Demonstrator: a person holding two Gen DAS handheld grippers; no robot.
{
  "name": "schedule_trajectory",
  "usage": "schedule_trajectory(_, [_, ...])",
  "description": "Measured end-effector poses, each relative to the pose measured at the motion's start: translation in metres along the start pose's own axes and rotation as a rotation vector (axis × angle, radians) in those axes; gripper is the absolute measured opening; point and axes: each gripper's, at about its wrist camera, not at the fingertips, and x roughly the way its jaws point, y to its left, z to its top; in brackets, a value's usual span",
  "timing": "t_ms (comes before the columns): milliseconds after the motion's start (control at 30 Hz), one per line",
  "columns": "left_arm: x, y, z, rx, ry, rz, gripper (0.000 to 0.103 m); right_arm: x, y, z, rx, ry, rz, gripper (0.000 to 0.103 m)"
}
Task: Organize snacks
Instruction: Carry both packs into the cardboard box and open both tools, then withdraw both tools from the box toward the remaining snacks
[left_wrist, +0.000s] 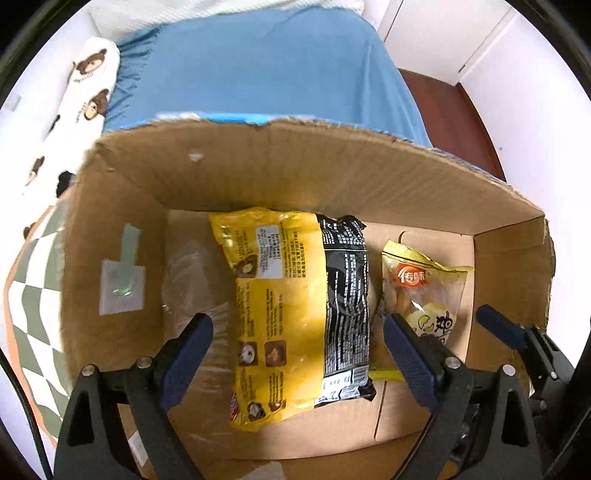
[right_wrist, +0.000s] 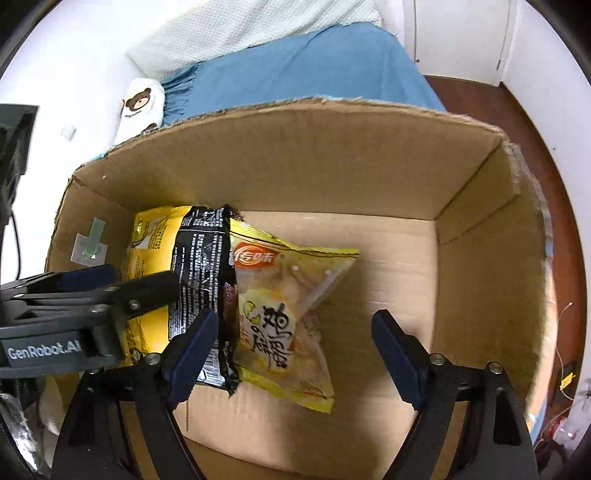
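two grippers hang over one open cardboard box (left_wrist: 295, 173) that sits against a blue bedspread (left_wrist: 266, 66) at its far side. on the box floor lies a long yellow-and-black snack bag (left_wrist: 291, 314), running near to far at the left of centre. just right of it, and partly tucked under its black edge, rests a smaller yellow chicken-feet packet (right_wrist: 291, 314) — printing up, tilted. a clear plastic wrapper (left_wrist: 192, 280) lies blurred at the far left of the floor. the left gripper (left_wrist: 299, 358) has its jaws spread wide, straddling the long bag without touching it. the right gripper (right_wrist: 295, 354) is also spread apart above the smaller packet, holding nothing.
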Motion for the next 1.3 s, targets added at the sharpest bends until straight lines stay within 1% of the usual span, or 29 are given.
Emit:
schedule_trajectory(33, [-0.007, -0.001, -0.004, 0.001, -0.02, 0.013, 0.094, -0.015, 0.002, -0.014, 0.001, -0.006, -0.007, 0.087])
schedule_trajectory(67, [-0.01, 0.001, -0.007, 0.003, -0.03, 0.018, 0.094, -0.022, 0.001, -0.018, 0.004, -0.013, -0.016, 0.087])
schedule_trajectory(267, [-0.038, 0.001, -0.023, -0.002, -0.088, 0.031, 0.094, -0.05, -0.001, -0.034, -0.003, -0.059, -0.054, 0.087])
schedule_trajectory(400, [-0.053, -0.004, -0.035, 0.002, -0.129, 0.034, 0.094, -0.077, 0.003, -0.047, -0.005, -0.099, -0.071, 0.087])
schedule_trajectory(467, [-0.064, -0.008, -0.047, 0.003, -0.155, 0.032, 0.094, -0.089, 0.004, -0.051, -0.007, -0.119, -0.078, 0.087])
schedule_trajectory(633, [-0.088, -0.012, -0.072, 0.012, -0.223, 0.062, 0.094, -0.118, 0.006, -0.071, 0.004, -0.156, -0.087, 0.087])
schedule_trajectory(800, [-0.112, -0.01, -0.098, 0.016, -0.264, 0.044, 0.094, -0.15, 0.012, -0.096, 0.008, -0.206, -0.094, 0.087])
schedule_trajectory(933, [-0.132, -0.013, -0.124, 0.034, -0.297, 0.045, 0.094, -0.176, 0.019, -0.116, 0.008, -0.244, -0.103, 0.087])
schedule_trajectory(1067, [-0.144, -0.015, -0.146, 0.047, -0.319, 0.045, 0.094, -0.194, 0.023, -0.138, 0.026, -0.267, -0.102, 0.087])
schedule_trajectory(1200, [-0.154, -0.011, -0.172, 0.046, -0.318, 0.041, 0.094, -0.205, 0.024, -0.164, 0.076, -0.255, -0.055, 0.087])
schedule_trajectory(1300, [-0.155, 0.0, -0.199, 0.037, -0.296, 0.052, 0.094, -0.206, 0.026, -0.188, 0.103, -0.231, -0.018, 0.087])
